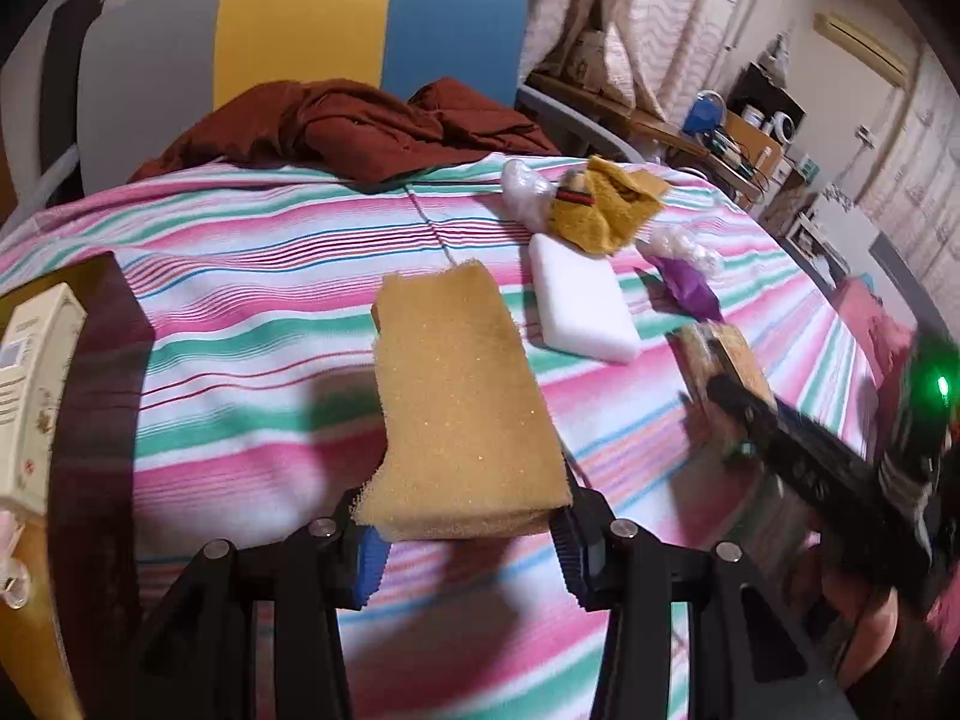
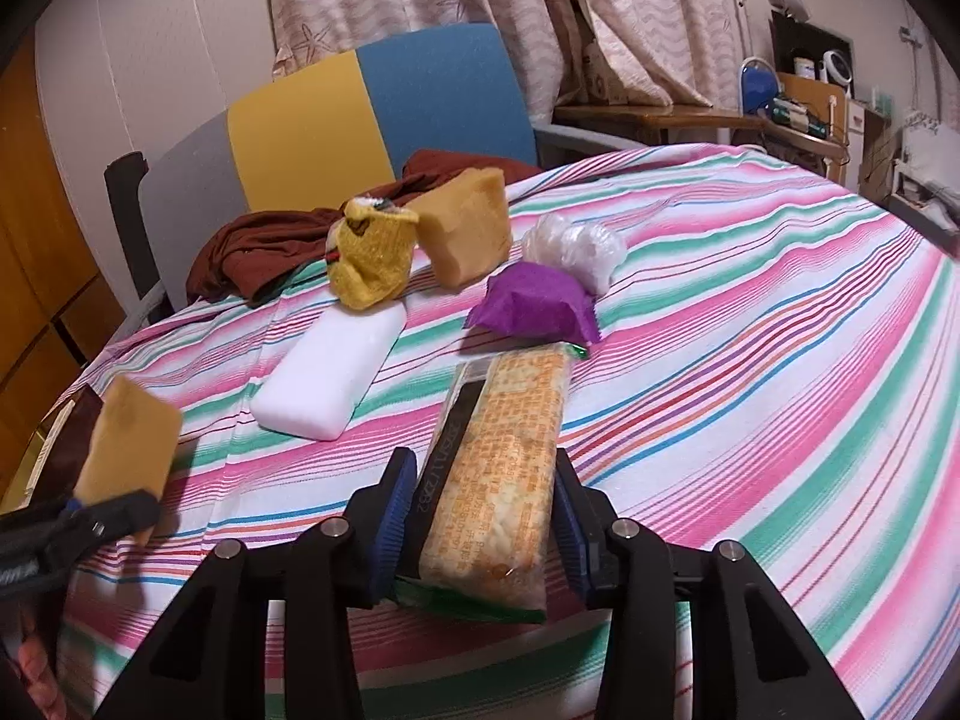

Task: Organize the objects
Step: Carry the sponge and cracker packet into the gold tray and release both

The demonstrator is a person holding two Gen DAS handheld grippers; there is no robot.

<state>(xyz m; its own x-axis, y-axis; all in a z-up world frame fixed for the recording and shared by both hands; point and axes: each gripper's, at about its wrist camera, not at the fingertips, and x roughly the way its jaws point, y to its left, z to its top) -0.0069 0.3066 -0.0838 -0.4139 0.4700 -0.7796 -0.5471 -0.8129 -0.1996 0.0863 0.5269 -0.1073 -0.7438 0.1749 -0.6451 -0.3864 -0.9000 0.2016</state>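
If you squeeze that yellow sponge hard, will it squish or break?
The yellow sponge probably squishes: the left gripper already dents its end. It looks porous, so likely light. It sticks out without drooping, so it is probably springy rather than floppy.

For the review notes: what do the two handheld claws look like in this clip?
Both are matte black linkage frames with silver pivot rivets. The left claw and right claw carry blue ribbed pads. Seen from the left camera, the right unit shows a green indicator light.

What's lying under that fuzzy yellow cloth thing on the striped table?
The yellow cloth rests partly on the far end of the white foam block, which lies on the striped tablecloth. Whatever else it covers is hidden.
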